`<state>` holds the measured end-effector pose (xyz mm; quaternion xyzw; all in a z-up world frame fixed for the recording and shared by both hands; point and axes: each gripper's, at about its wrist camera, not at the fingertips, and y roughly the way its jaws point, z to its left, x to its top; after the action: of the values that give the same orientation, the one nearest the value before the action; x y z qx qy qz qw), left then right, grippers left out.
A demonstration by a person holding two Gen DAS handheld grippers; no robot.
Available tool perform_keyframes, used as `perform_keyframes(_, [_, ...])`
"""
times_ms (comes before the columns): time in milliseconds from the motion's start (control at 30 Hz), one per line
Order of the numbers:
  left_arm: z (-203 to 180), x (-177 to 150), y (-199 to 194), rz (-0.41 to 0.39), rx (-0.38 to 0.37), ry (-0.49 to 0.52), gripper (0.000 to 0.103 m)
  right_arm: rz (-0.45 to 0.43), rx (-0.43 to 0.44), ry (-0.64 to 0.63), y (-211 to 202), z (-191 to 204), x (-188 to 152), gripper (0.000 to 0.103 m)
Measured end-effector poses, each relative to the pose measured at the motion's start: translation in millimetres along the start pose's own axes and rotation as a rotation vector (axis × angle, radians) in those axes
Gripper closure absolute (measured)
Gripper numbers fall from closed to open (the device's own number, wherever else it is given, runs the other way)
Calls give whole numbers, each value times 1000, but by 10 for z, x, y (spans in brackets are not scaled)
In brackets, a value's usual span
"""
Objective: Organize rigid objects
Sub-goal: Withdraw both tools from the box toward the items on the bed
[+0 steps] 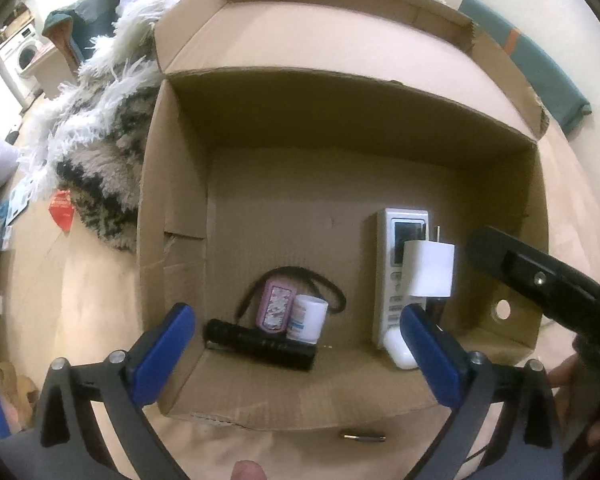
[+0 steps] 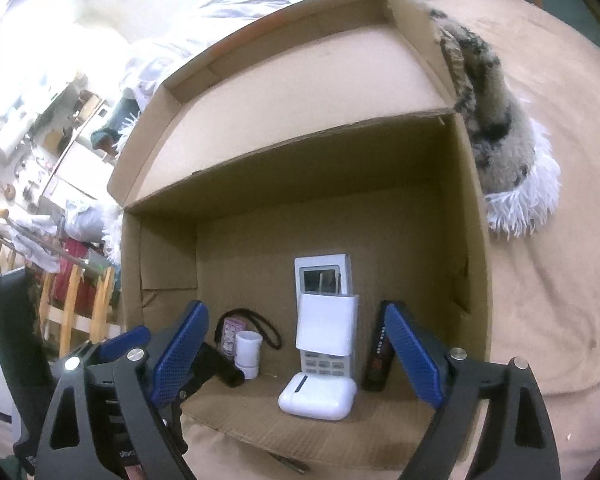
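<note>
An open cardboard box (image 1: pixel 172 208) (image 2: pixel 468 208) holds the objects. Inside lie a white remote (image 1: pixel 392 280) (image 2: pixel 324 272), a white charger plug (image 1: pixel 430 270) (image 2: pixel 326 328) on it, a white earbud case (image 1: pixel 400 350) (image 2: pixel 318 396), a black flashlight (image 1: pixel 260 344) (image 2: pixel 220 370), a pink case with a black strap (image 1: pixel 276 306) (image 2: pixel 232 332), a white cylinder (image 1: pixel 306 318) (image 2: pixel 249 354) and a black block (image 2: pixel 378 356). My left gripper (image 1: pixel 300 364) is open and empty over the box's near wall. My right gripper (image 2: pixel 296 360) is open and empty above the earbud case.
The box sits on a beige bedspread (image 1: pixel 80 320) (image 2: pixel 552 280). A shaggy black-and-white blanket (image 1: pixel 104 132) (image 2: pixel 500 128) lies against the box's side. A small metal object (image 1: pixel 362 437) lies on the bed in front of the box. A teal cushion (image 1: pixel 540 64) is behind.
</note>
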<state>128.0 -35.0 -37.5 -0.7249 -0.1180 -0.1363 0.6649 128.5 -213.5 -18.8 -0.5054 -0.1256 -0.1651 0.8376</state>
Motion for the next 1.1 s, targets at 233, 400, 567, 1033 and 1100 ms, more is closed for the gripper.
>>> perform_keyframes(233, [26,11,-10,7,-6,-13,1,-8,5,22,2,-27,9,7])
perform_keyframes(400, [62,-7,-59,9,-15,-25,1,-9,6,17,-9,-14,7,7])
perform_keyframes(567, [81,-45,-235,0,-38,-29,1,-29,23,28,-91,4,14,7])
perform_keyframes(1033, [278,-344,-609,-18,-19,-76,1,-35,58,53,-380,-5,-209,7])
perform_keyframes(1100, [328,-413,-627,-20,-25,-99,1,-31,53,44,-411,-2,-259,7])
